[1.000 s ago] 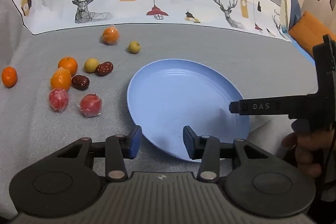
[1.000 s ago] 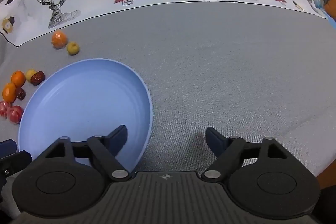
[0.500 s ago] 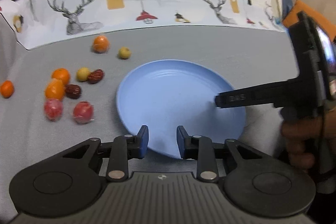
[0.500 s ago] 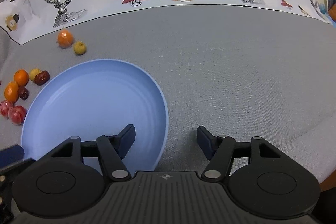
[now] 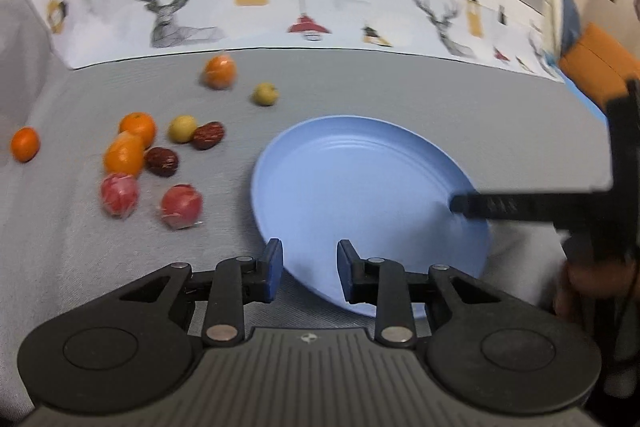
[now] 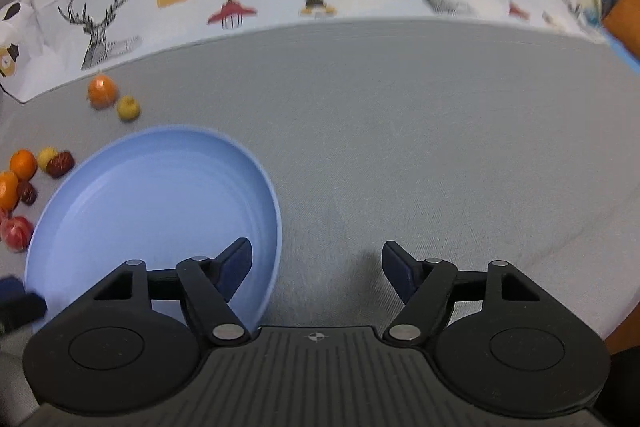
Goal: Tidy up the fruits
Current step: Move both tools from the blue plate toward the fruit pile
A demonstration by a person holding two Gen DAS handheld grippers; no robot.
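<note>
An empty light-blue plate (image 5: pixel 360 163) lies on the grey cloth, also in the right wrist view (image 6: pixel 120 167). Left of it lie several fruits: oranges (image 5: pixel 137 125), two wrapped red fruits (image 5: pixel 181 205), dark dates (image 5: pixel 161 161) and small yellow fruits (image 5: pixel 183 128). A wrapped orange (image 5: pixel 219 72) and a yellow fruit (image 5: pixel 265 93) lie farther back. My left gripper (image 5: pixel 310 269) is open and empty over the plate's near left rim. My right gripper (image 6: pixel 316 263) is open and empty, its left finger over the plate's right edge; it shows in the left wrist view (image 5: pixel 520 205).
A printed cloth band with deer and lamps (image 5: pixel 280 7) runs along the back. An orange cushion (image 5: pixel 592 67) sits at the far right. Grey cloth (image 6: pixel 420 147) stretches right of the plate.
My left gripper's jaws have opened a little wider than half a second ago and the view shifted right. My right gripper's jaws widened and it moved slightly back.
</note>
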